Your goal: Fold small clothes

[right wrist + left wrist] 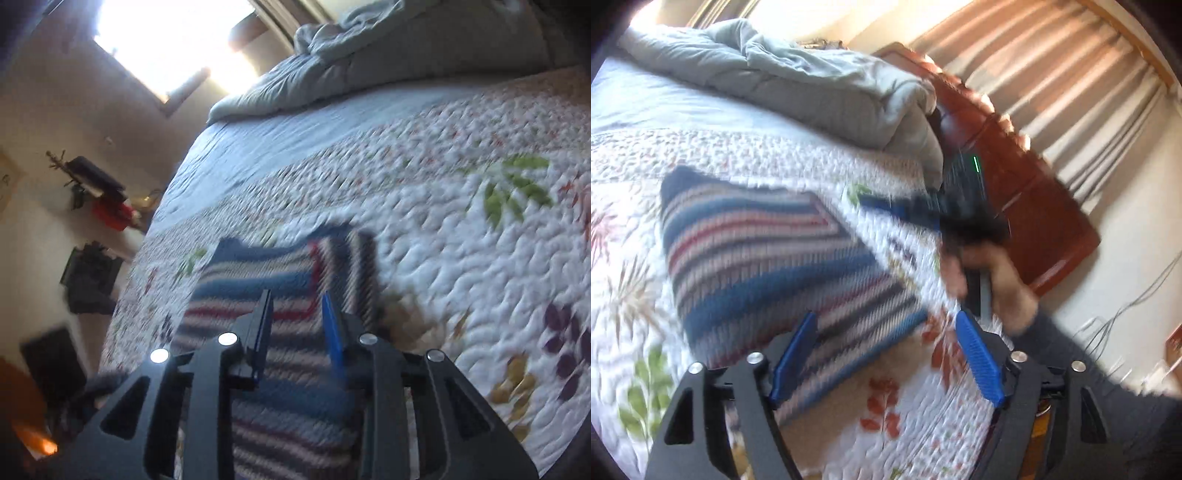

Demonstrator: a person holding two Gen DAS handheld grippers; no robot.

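A folded striped knit garment (768, 258), in blue, red, white and grey, lies flat on the floral quilt (635, 229). My left gripper (886, 321) hovers over its near right part, jaws wide open, nothing between them. Beyond it to the right, a hand (1001, 284) holds the right gripper, whose blurred blue fingers (901, 212) reach over the quilt. In the right wrist view the same garment (240, 280) lies under my right gripper (296, 299), whose jaws stand a little apart with only the cloth below showing in the gap. Both views are motion-blurred.
A bunched grey duvet (812, 85) lies at the far end of the bed. A brown wooden bed board (1034, 206) and striped curtains (1071, 74) stand to the right, with cables (1126, 314) on the floor. The bed's left edge (147, 236) drops toward shelves (107, 210).
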